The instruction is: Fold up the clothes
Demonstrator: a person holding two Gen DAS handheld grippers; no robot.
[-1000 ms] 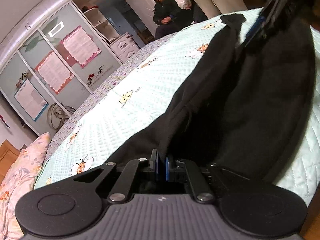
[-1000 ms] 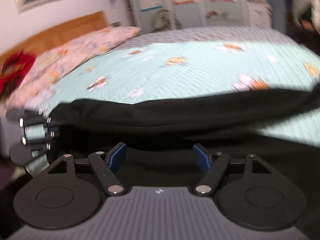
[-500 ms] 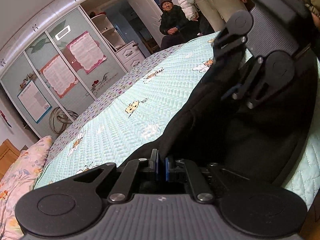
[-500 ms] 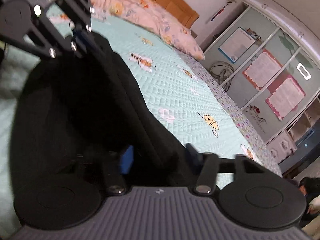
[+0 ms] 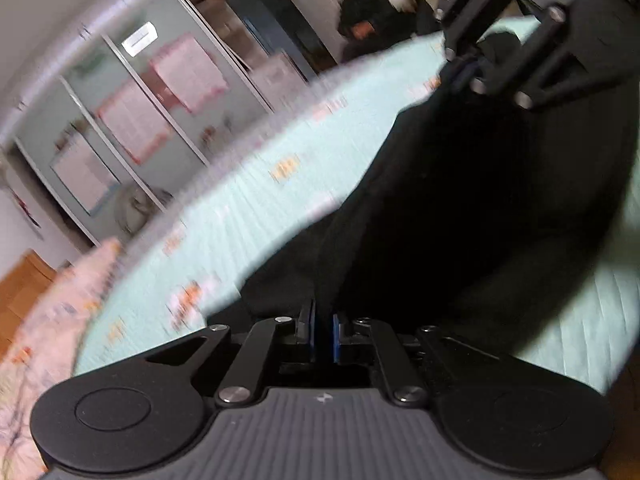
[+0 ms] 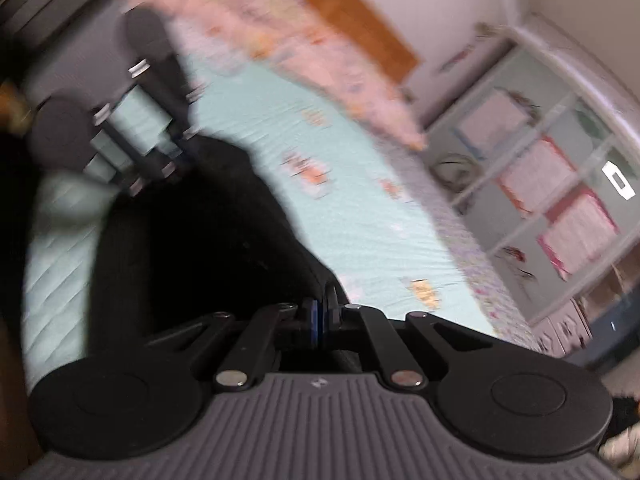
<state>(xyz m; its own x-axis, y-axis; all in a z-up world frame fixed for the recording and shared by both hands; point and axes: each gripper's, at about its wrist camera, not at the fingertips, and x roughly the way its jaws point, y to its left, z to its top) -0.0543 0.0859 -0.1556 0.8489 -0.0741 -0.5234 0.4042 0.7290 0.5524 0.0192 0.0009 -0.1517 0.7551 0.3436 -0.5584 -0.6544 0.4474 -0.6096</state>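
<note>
Right gripper point(image 6: 323, 322) newly clamped — black garment point(image 6: 192, 248).

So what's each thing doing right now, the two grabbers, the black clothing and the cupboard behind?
Left gripper: fingers shut on the black garment.
Right gripper: fingers shut on it too.
Black garment: held at both ends over the bed.
Wardrobe: one door open.
</note>
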